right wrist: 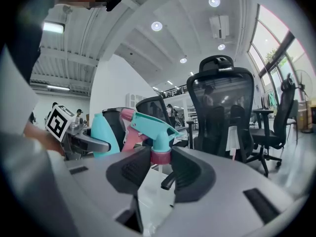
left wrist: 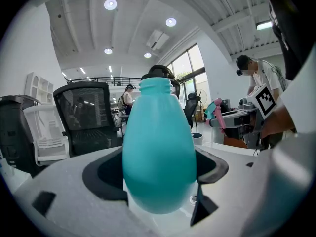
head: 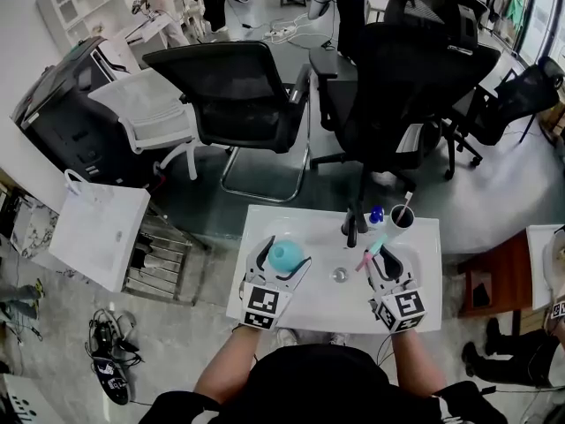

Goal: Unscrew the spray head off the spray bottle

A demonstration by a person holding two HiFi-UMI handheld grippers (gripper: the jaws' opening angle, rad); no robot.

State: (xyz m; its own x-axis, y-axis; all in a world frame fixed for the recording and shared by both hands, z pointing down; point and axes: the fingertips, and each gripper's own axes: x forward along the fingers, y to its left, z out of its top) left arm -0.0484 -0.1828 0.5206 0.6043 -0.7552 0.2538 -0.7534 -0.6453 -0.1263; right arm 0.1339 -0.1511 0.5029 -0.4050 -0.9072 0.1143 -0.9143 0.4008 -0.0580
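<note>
We hold the left gripper (head: pixel 284 253) low over the white bench (head: pixel 335 312), its jaws closed on the belly of the teal spray bottle (left wrist: pixel 159 152). The bottle stands upright between them and fills the gap from pad to pad. Its threaded neck (left wrist: pixel 159 86) rises above the jaws, open and with nothing on it. Off to that gripper's right we hold the right gripper (head: pixel 381 260), and its jaws pinch the spray head (right wrist: pixel 148 130) by the pink collar (right wrist: pixel 160 156) — they stand partly apart, no wider than the collar. The teal body of the head sits just above the jaws, its nozzle pointing right and the pink trigger (right wrist: pixel 129 137) hanging to the left, towards the bottle. Head and bottle are apart, with a stretch of bare bench between the two pairs of jaws. On that stretch lies a small round thing (head: pixel 340 275) that we cannot make out. Beyond both pairs of jaws, past the far edge of the bench, stand black office chairs (head: pixel 238 95).
</note>
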